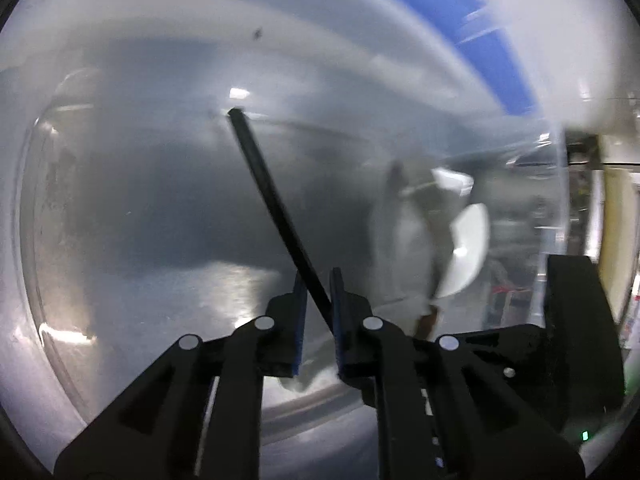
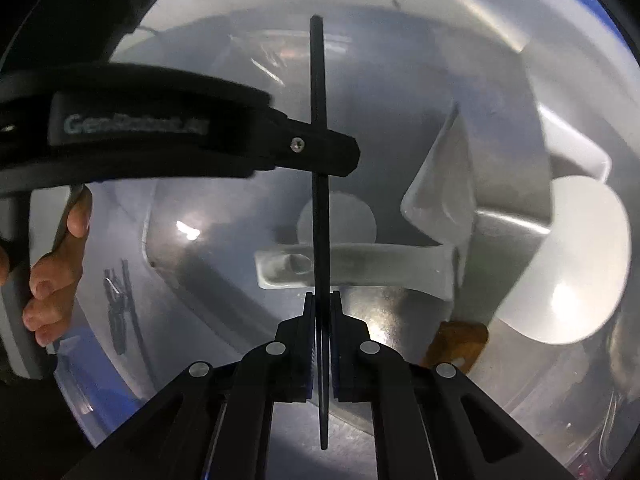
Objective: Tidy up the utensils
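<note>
Left wrist view: the left gripper stood slightly parted, a black chopstick slanting up-left between its blue pads, over a translucent plastic bin; whether the pads pinched the stick cannot be told. White spoons lay blurred to the right.

Right wrist view: the right gripper was clenched on the black chopstick, held upright. The left gripper crossed the same stick higher up. Below lay a clear scoop and white spoons inside the bin.
</note>
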{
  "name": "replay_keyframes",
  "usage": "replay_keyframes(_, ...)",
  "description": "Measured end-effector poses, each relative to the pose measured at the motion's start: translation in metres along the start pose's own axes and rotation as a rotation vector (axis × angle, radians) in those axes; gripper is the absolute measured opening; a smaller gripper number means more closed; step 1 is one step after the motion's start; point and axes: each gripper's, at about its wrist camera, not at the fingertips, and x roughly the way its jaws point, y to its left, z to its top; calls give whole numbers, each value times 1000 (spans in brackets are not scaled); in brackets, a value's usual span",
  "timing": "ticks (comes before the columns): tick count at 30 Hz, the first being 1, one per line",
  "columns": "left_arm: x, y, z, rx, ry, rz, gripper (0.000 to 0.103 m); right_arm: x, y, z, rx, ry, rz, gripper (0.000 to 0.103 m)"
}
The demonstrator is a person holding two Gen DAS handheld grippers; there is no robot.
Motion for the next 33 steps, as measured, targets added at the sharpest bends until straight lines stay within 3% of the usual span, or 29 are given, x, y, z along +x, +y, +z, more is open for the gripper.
replay_keyframes(2,2,1,-2,-1,13,39,14,4,3,-2,16,29,-16,11)
replay_keyframes(4,-1,2,-3,8,15,69,34,0,7,-3,13,15,-17,11)
replay_keyframes(5,-5,2,-5,12,6,78,54,-2,7,-4,14,11,-13,17)
replay_keyframes(6,-9,-1,-7,21,-10,81,62,-7,9,-6,13,-1,-16,24)
replay_keyframes(9,-34,-7,-8,47,-41,77,62,-31,14,-18,0,-62,-35,26)
replay_keyframes(11,-67,-16,-23,83,-111,36,62,-57,25,-31,-24,-141,-33,26)
replay_keyframes(14,-140,-30,-67,170,-291,-17,62,-108,59,-73,-111,-309,-22,28)
replay_keyframes(15,-171,-33,-95,207,-382,-43,62,-128,82,-100,-173,-391,16,28)
replay_keyframes(18,-228,-30,-173,226,-589,-56,66,-139,129,-152,-317,-453,142,38)
replay_keyframes(21,-252,-5,-235,152,-699,-29,67,-88,180,-183,-433,-367,99,38)
replay_keyframes(22,-252,3,-254,101,-723,1,67,-58,194,-188,-457,-302,72,38)
replay_keyframes(24,-246,34,-290,-8,-730,58,67,3,212,-193,-454,-157,82,38)
replay_keyframes(26,-242,71,-315,-104,-716,94,67,43,221,-195,-441,-73,72,38)
replay_keyframes(30,-209,132,-361,-336,-652,93,66,90,242,-198,-428,-32,-29,38)
replay_keyframes(33,-190,149,-387,-409,-641,74,67,112,252,-198,-421,-23,-107,38)
